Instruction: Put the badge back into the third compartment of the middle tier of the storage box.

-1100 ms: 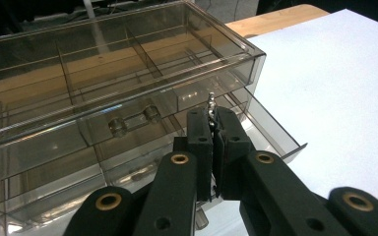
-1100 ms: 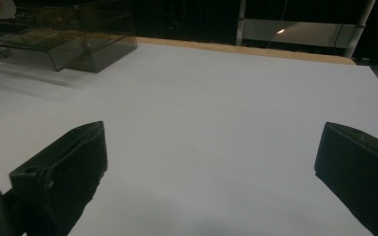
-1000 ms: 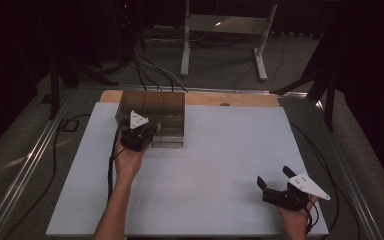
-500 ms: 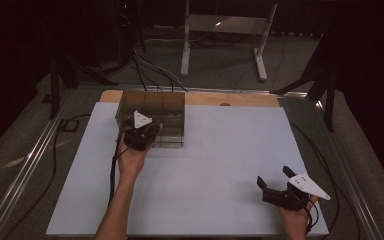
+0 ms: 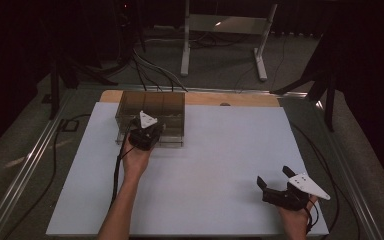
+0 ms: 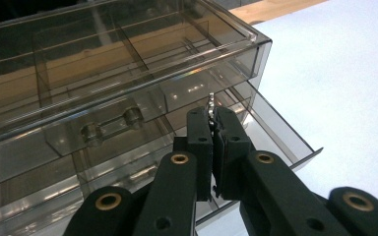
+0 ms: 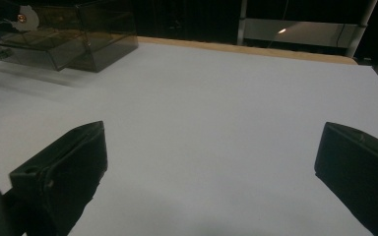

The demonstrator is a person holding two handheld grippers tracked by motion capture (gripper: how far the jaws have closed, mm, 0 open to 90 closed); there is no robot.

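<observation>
The left gripper is clenched on a small silvery piece over the open lower drawer of the clear organizer box near the table's far-left corner; the high view hides that piece. The right gripper, jaws released, rests near the right front corner.

Room dark; far wall lost in shadow. Pale grey-white rectangular tabletop sheet lies on a light wooden board, whose strip shows along the far edge. Grey carpeted floor beyond. White metal stand with two splayed legs at the back. Black cables trail across the floor. Silver metal rail runs along the left.
</observation>
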